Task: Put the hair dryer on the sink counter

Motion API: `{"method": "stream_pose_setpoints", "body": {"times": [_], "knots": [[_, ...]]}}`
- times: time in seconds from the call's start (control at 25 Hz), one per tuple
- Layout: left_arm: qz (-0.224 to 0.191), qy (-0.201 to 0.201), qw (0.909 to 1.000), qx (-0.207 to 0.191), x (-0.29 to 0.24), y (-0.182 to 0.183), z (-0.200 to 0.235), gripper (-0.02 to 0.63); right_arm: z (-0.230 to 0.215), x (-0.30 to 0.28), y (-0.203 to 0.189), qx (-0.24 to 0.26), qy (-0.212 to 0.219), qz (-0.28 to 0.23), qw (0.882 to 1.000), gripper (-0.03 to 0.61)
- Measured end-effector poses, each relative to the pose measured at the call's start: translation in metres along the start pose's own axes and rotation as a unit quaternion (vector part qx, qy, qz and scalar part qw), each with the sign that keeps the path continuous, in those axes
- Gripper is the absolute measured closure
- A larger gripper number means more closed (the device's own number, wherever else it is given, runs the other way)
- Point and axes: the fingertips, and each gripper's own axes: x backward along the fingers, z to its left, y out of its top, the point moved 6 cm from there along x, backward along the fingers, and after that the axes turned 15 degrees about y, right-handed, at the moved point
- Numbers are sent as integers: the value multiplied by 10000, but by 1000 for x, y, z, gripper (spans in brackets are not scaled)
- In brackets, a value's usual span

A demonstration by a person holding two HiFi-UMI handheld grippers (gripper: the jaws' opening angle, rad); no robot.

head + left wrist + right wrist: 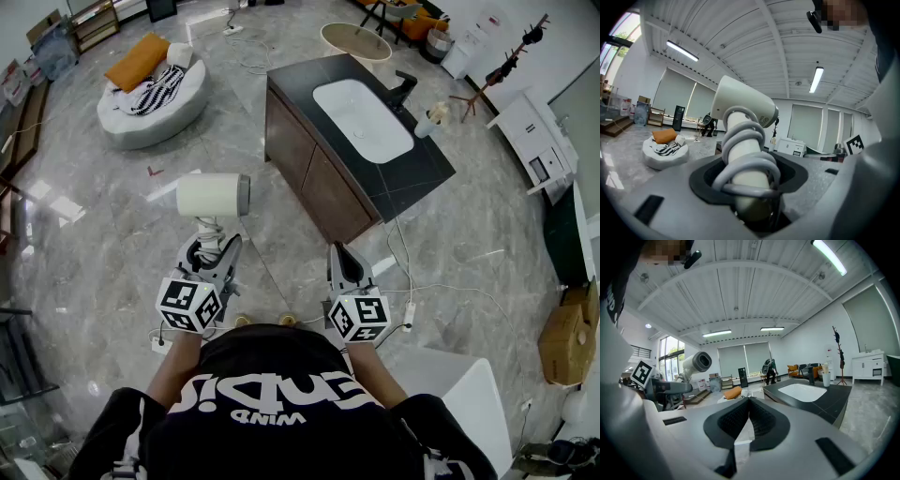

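left gripper (pixel 217 249) clamps the hair dryer (pixel 214 195) by its handle, right gripper (pixel 340 255) beside it, jaws together, both nearly level.

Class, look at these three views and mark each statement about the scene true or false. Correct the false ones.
1. The sink counter is dark, with a white basin set in it. True.
2. The left gripper is closed on the handle of the hair dryer. True.
3. The hair dryer already lies on the sink counter. False: it is held in the left gripper, over the floor and short of the counter.
4. The right gripper holds a cup. False: its jaws are together with nothing between them.
5. A cord is wound round the hair dryer's handle. True.
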Motion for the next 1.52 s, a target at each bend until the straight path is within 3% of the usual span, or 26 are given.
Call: {"method": "stream_pose_setpoints", "body": {"times": [0.32,0.68,0.96,1.32,1.52], "knots": [[19,-54,9999,83,3,2,11,371,10,-9,4,-88,12,-126,9999,555],[69,-216,9997,-87,-2,-3,39,371,14,-15,-5,-101,-377,-342,9987,555],[89,-310,9993,-198,-11,0,58,371,27,-33,-16,-118,-467,-190,9987,555],[137,-423,9988,-206,-69,2,75,371,-2,-90,-14,102,-451,-116,9989,555],[170,-436,9986,-241,-113,13,84,370,-33,-129,-10,-53,-454,-106,9989,555]]}}
